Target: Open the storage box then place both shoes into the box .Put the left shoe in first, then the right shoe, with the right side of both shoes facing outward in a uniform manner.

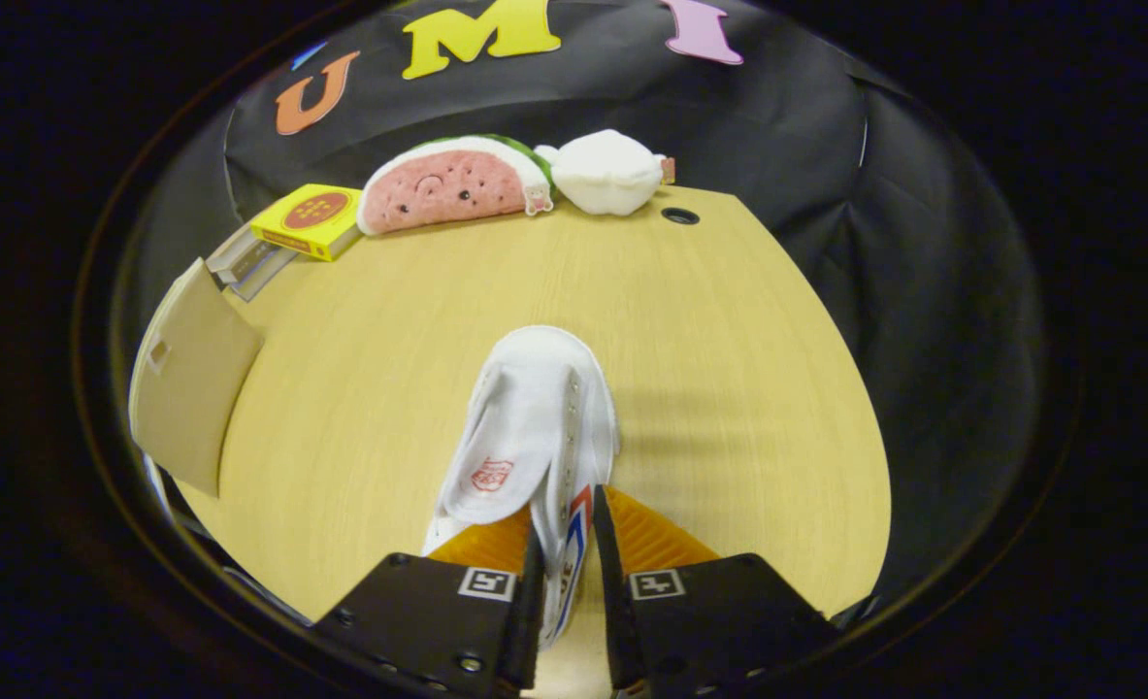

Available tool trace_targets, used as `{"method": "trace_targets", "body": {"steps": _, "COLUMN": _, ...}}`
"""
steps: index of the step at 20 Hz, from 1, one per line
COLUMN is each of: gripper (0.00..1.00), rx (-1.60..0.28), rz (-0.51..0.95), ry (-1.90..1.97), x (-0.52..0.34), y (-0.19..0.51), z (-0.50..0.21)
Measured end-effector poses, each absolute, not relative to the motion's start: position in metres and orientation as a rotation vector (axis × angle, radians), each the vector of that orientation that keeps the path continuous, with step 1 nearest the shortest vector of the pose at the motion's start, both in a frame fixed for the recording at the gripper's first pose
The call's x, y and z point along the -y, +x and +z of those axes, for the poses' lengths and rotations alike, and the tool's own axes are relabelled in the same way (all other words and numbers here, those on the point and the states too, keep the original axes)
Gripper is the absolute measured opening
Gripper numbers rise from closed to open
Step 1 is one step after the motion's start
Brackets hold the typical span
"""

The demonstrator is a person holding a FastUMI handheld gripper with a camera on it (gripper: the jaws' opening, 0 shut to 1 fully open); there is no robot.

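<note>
Broadly, the table [709, 320], pale wood with a round cable hole near its far edge, carries everything, and black cloth walls it in behind and to the right. At its left edge a tan cardboard flap [190, 383] stands up, most likely the box's opened lid, which would mean the box is ready to fill. A watermelon plush [447, 184] and a white plush [607, 173] lie along the far edge, with a yellow carton [307, 221] at the far-left corner. The white shoe [535, 427] points away across the middle of the table, heel end toward the gripper [566, 544]. Its fingers are closed tight on the shoe's rear collar wall, a thin firm edge that suits carrying. I cannot tell whether this is the left or right shoe.
</note>
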State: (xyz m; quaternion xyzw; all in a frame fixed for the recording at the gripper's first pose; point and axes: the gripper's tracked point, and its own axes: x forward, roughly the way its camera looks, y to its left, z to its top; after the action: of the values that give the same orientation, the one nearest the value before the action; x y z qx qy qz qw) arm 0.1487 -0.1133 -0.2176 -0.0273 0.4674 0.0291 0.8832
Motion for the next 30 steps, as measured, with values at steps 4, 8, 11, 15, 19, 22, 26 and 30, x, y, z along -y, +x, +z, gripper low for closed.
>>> {"method": "trace_targets", "body": {"steps": 4, "gripper": 0.0, "rx": -0.989, "rz": 0.032, "ry": 0.001, "x": 0.113, "y": 0.147, "z": -0.217}}
{"method": "trace_targets", "body": {"steps": 8, "gripper": 0.0, "rx": -1.035, "rz": 0.042, "ry": 0.221, "x": 0.099, "y": 0.14, "z": -0.213}}
{"method": "trace_targets", "body": {"steps": 11, "gripper": 0.0, "rx": -1.055, "rz": 0.055, "ry": 0.317, "x": 0.086, "y": 0.133, "z": -0.209}}
{"method": "trace_targets", "body": {"steps": 15, "gripper": 0.0, "rx": -1.027, "rz": 0.046, "ry": 0.318, "x": 0.071, "y": 0.128, "z": -0.184}}
{"method": "trace_targets", "body": {"steps": 19, "gripper": 0.0, "rx": -1.006, "rz": 0.045, "ry": 0.333, "x": 0.036, "y": 0.121, "z": -0.145}}
{"method": "trace_targets", "body": {"steps": 22, "gripper": 0.0, "rx": -0.969, "rz": 0.078, "ry": 0.321, "x": -0.01, "y": 0.117, "z": -0.1}}
{"method": "trace_targets", "body": {"steps": 26, "gripper": 0.0, "rx": -0.923, "rz": 0.144, "ry": 0.315, "x": -0.094, "y": 0.116, "z": -0.044}}
{"method": "trace_targets", "body": {"steps": 30, "gripper": 0.0, "rx": -0.897, "rz": 0.2, "ry": 0.321, "x": -0.188, "y": 0.114, "z": -0.003}}
